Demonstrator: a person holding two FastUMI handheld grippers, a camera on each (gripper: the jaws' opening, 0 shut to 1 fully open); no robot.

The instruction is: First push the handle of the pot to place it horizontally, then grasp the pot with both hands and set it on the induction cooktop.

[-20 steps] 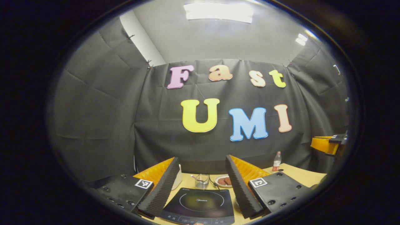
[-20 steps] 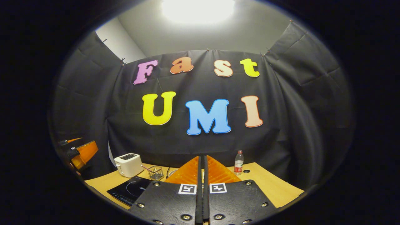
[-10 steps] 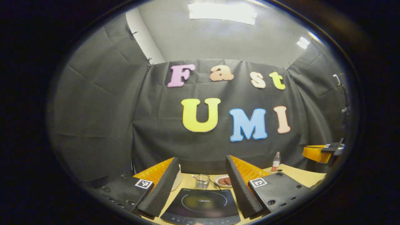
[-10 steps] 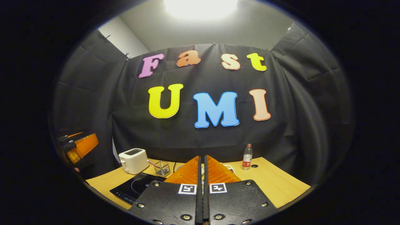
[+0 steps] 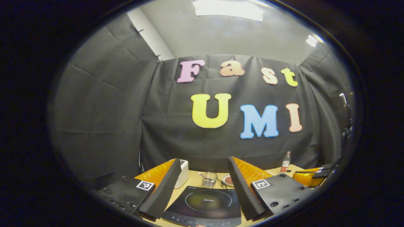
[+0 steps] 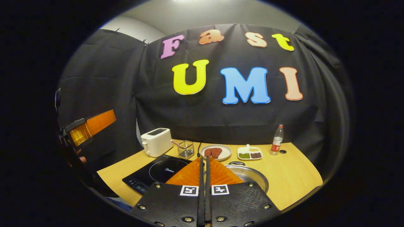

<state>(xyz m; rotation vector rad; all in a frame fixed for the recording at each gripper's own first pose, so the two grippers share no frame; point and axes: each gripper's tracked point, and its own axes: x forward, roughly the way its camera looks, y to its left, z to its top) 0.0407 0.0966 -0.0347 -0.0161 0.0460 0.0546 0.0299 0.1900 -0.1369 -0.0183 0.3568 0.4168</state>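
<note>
Wooden table [image 6: 293,179], plate [image 6: 224,155] holding meat [image 6: 213,152]

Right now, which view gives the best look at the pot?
The right gripper view: the pot sits on the table just past the right gripper, its rim and one handle visible right of the induction cooktop. The left gripper view looks over the cooktop between the open left gripper's fingers instead.
</note>
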